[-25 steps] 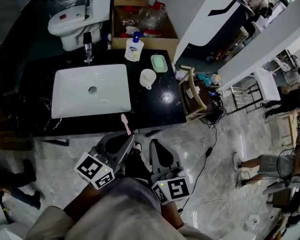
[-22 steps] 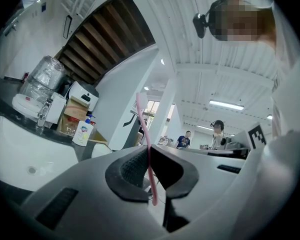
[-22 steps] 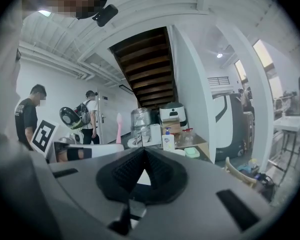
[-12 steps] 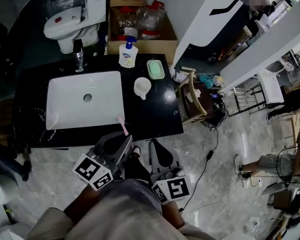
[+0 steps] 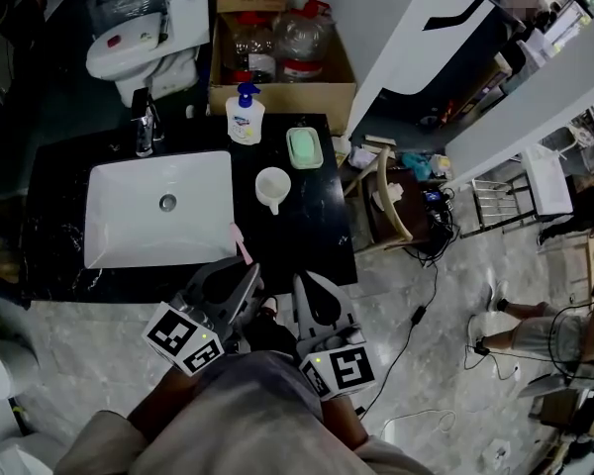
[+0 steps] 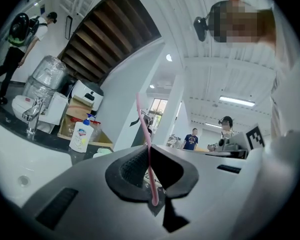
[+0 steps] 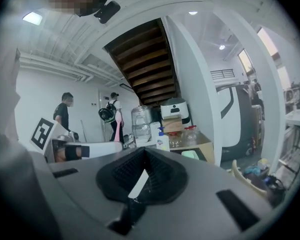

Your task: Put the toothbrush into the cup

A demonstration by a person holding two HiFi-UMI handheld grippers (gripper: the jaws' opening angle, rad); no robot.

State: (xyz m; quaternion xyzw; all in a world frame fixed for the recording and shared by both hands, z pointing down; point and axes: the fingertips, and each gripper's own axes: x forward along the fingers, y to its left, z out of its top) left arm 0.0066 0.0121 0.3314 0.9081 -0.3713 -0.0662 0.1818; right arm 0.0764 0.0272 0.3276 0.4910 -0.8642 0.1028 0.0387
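Note:
The pink toothbrush (image 5: 241, 244) stands up out of my left gripper (image 5: 246, 277), which is shut on its handle; its head pokes over the front edge of the black counter (image 5: 307, 226). In the left gripper view the toothbrush (image 6: 144, 129) rises straight from the closed jaws (image 6: 149, 158). The white cup (image 5: 272, 187) stands on the counter right of the sink, beyond the brush. My right gripper (image 5: 312, 295) hangs beside the left one, in front of the counter, shut with nothing in it (image 7: 140, 180). No cup shows in either gripper view.
A white sink (image 5: 158, 209) with a tap (image 5: 144, 127) fills the counter's left. A soap bottle (image 5: 245, 117) and a green soap dish (image 5: 304, 147) stand behind the cup. A cardboard box of bottles (image 5: 282, 52), a toilet (image 5: 144, 43) and a wooden chair (image 5: 386, 201) surround the counter.
The counter and the cup have drifted left in the head view, and the toothbrush's head now reaches over the counter's front edge. Both grippers keep their grip and spacing.

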